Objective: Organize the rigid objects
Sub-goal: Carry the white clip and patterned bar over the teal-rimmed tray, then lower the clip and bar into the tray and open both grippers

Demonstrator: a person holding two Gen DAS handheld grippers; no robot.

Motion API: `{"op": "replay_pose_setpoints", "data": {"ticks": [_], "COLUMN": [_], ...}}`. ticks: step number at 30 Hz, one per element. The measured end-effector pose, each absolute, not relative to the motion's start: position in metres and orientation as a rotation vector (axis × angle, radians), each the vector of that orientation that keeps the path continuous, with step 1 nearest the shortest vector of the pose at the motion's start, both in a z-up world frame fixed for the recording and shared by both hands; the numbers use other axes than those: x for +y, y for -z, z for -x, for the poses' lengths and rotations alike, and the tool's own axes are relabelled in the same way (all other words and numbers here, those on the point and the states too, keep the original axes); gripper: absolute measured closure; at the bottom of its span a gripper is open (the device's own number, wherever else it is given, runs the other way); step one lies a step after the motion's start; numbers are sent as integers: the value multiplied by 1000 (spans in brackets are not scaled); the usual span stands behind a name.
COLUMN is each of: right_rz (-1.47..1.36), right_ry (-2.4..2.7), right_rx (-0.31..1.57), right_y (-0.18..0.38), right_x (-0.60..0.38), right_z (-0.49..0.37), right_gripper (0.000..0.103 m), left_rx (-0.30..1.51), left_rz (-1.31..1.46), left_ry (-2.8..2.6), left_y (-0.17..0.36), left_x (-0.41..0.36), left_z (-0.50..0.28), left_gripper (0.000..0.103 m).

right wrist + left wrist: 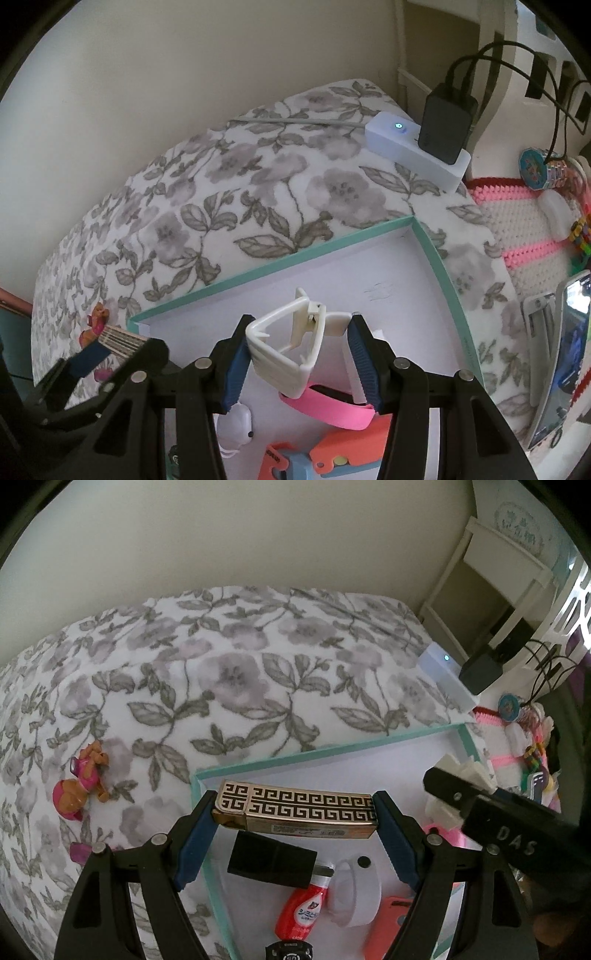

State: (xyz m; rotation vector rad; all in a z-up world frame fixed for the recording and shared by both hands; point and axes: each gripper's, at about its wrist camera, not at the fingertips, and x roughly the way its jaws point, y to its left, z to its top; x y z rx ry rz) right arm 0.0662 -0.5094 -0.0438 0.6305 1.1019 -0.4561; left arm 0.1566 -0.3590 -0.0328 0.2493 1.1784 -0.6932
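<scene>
Your left hand-held gripper [295, 812] pinches the box [295, 805] endwise, right one [297, 350] pinches the clip [291, 347]; both over the tray [280, 258] for dropping in.

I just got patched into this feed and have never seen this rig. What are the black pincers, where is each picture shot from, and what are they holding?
These are two handheld grippers worked by a person, no robot arm. Each picture comes from a fisheye camera on one gripper, looking along its jaws. In the left view, the left gripper holds a gold patterned box by its ends. In the right view, the right gripper holds a white clip. Both hang over a teal-rimmed tray on a floral cloth. The tray already holds a red bottle and a pink band. A toy figure lies on the cloth.
</scene>
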Motion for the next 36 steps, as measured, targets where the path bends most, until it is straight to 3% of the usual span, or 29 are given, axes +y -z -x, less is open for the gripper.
{"op": "replay_pose_setpoints", "data": {"ticks": [23, 27, 30, 36], "right_rz": [-599, -594, -588, -592], "right_ry": [460, 460, 465, 471], "right_rx": [1120, 1123, 1126, 1121], "right_y": [44, 45, 45, 42], "right_x": [-507, -507, -507, -509], "right_z": [-71, -71, -72, -71], "right_gripper": [46, 37, 37, 37], "left_rx": [1225, 1222, 1208, 1176], "left_rz": [-345, -360, -367, -365], "left_ry": [675, 664, 661, 647], "left_y": [54, 54, 52, 45], "left_x": [-369, -369, -369, -366], "left_z": [-149, -150, -150, -152], "left_gripper": [20, 19, 19, 9]}}
